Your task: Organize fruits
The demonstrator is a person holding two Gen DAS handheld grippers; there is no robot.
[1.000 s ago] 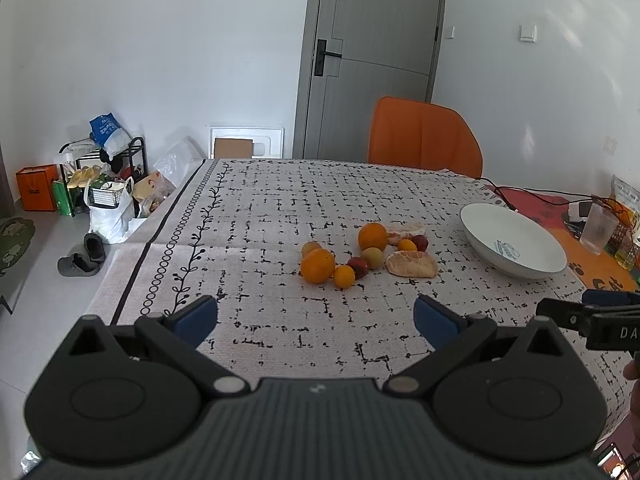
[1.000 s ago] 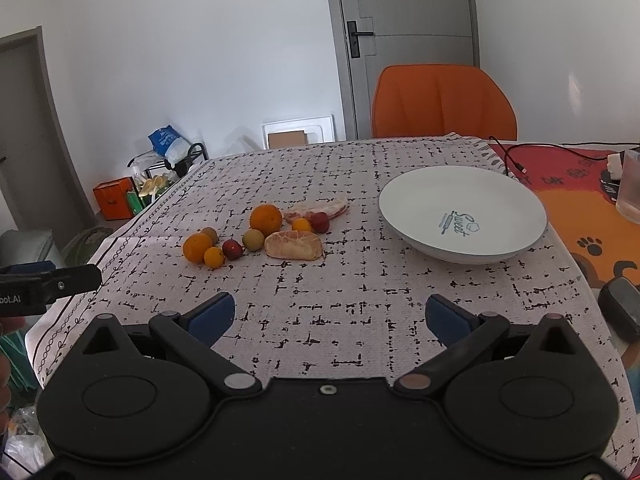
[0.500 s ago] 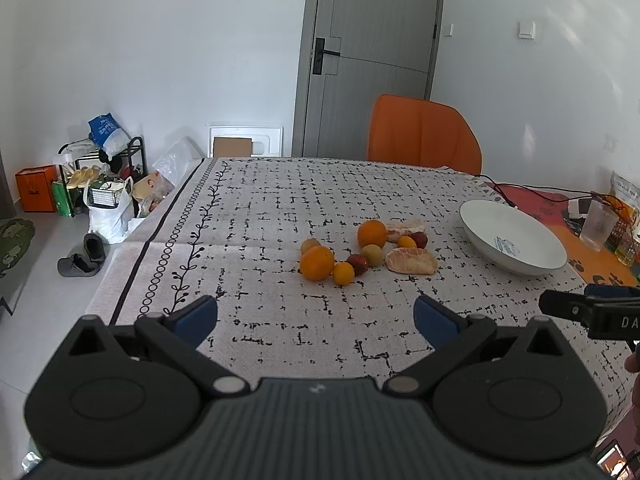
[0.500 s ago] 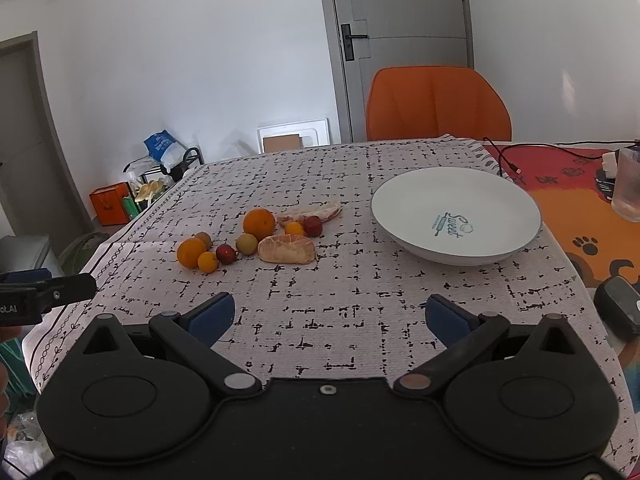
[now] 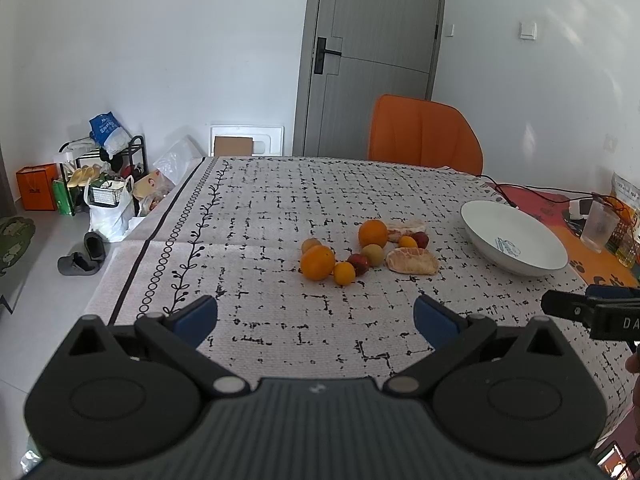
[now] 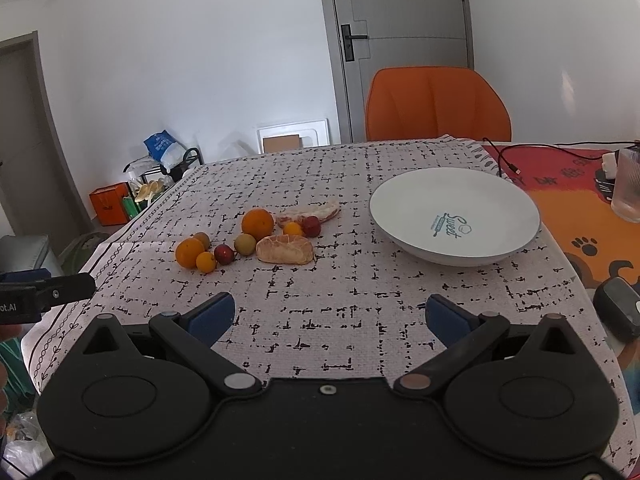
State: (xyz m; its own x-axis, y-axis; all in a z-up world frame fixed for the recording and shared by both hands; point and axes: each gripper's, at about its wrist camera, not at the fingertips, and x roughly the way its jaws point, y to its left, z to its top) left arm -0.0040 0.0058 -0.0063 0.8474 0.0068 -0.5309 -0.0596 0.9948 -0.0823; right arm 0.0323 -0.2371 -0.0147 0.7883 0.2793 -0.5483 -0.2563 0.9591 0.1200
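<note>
A cluster of fruit lies mid-table on the patterned cloth: a big orange (image 5: 317, 263) (image 6: 189, 253), a second orange (image 5: 373, 233) (image 6: 257, 223), small yellow and red fruits, and a peeled citrus piece (image 5: 411, 261) (image 6: 284, 249). To their right stands an empty white bowl (image 5: 514, 238) (image 6: 454, 215). My left gripper (image 5: 316, 318) hovers open near the table's front edge, well short of the fruit. Further right, my right gripper (image 6: 330, 316) is open too, nothing between its fingers.
An orange chair (image 5: 424, 136) (image 6: 436, 104) stands behind the table's far edge. A glass (image 6: 628, 184), cables and a dark device (image 6: 618, 312) lie on the orange mat at right. Bags, a rack and shoes (image 5: 80, 256) clutter the floor at left.
Both grippers have shifted only slightly; the views drifted a little, the fruit and bowl stay where they were. Both stay open.
</note>
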